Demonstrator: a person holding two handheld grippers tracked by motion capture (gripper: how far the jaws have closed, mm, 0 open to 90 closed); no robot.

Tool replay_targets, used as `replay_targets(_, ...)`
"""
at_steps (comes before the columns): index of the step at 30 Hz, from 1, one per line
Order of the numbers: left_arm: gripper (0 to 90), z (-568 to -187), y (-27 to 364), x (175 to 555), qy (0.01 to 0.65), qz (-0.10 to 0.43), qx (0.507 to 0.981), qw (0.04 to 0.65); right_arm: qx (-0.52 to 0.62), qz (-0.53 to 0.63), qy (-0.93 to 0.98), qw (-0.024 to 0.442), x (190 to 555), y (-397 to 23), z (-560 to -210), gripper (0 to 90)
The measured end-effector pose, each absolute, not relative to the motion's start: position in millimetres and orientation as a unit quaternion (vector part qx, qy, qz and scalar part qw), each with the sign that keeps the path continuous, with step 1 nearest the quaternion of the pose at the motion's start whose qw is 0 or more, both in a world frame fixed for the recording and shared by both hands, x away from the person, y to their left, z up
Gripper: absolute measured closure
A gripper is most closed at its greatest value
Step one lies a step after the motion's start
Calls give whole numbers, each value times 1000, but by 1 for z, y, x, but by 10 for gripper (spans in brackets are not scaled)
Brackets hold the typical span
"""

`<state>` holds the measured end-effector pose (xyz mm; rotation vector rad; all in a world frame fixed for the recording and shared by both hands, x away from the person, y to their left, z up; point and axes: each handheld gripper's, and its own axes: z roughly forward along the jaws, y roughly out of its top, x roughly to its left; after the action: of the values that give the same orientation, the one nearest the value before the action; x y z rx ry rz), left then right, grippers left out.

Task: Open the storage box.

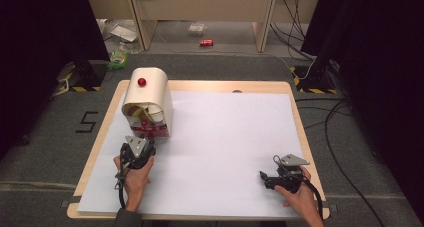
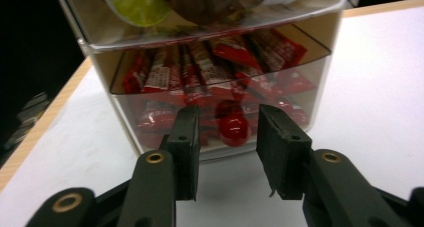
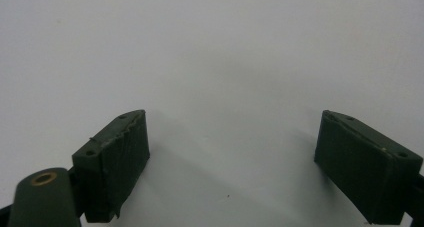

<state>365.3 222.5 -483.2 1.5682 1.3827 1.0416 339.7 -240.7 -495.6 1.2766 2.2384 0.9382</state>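
Lower centre of the left gripper view: red drawer knob (image 2: 232, 128) sits dead ahead between the left gripper (image 2: 227, 154) pads, jaws half-closed, not touching; right gripper (image 3: 232, 162) wide open, well apart.

A lab: black curtains (image 1: 40, 32), floor cables (image 1: 340, 132), hazard-taped stands (image 1: 82, 77).

A wooden table (image 1: 295, 102) under a white sheet (image 1: 235, 137) stands on grey carpet (image 1: 45, 137). Black curtains (image 1: 40, 27) hang at both sides. Beyond, pale wooden furniture (image 1: 200, 7), a red can (image 1: 206, 43), scattered litter and black cables (image 1: 335, 132) lie on the floor.
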Motion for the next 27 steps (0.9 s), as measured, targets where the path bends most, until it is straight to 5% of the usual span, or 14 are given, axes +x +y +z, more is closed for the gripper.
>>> replay_targets(27,732,-497,208,371,565,429,599,371,457,336,800,197,340,-241,-496,144)
